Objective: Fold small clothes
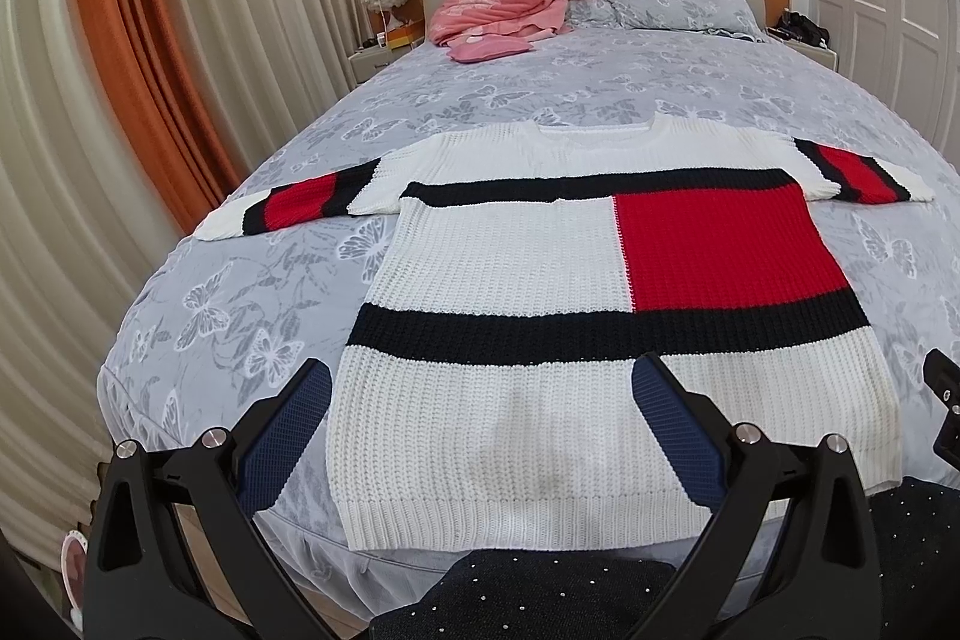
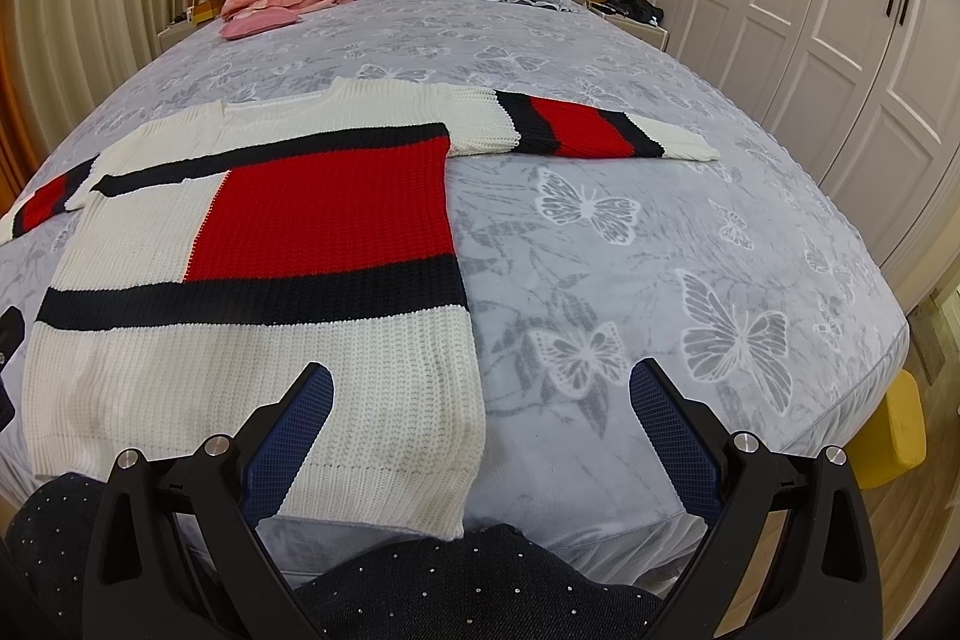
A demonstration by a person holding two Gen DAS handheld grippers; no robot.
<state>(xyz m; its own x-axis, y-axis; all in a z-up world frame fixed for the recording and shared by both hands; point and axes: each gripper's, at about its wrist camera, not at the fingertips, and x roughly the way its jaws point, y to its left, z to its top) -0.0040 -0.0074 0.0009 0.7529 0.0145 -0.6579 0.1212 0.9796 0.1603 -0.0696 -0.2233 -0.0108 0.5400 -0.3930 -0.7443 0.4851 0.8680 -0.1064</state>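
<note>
A white knit sweater (image 1: 510, 256) with a red block and navy bands lies flat, front up, on the bed, both sleeves spread out sideways. It also shows in the right wrist view (image 2: 252, 340). My left gripper (image 1: 480, 376) is open and empty, held above the sweater's lower left hem. My right gripper (image 2: 480, 382) is open and empty, held above the lower right hem corner and the bedspread beside it. A bit of the right gripper (image 1: 945, 400) shows at the left wrist view's right edge.
The bed (image 2: 690, 220) has a grey butterfly-print cover. A pink garment (image 1: 498, 1) and pillows (image 1: 672, 1) lie at the headboard. Curtains (image 1: 150, 40) hang on the left, white wardrobe doors (image 2: 810, 10) stand on the right. A yellow stool (image 2: 894, 430) sits by the bed's right corner.
</note>
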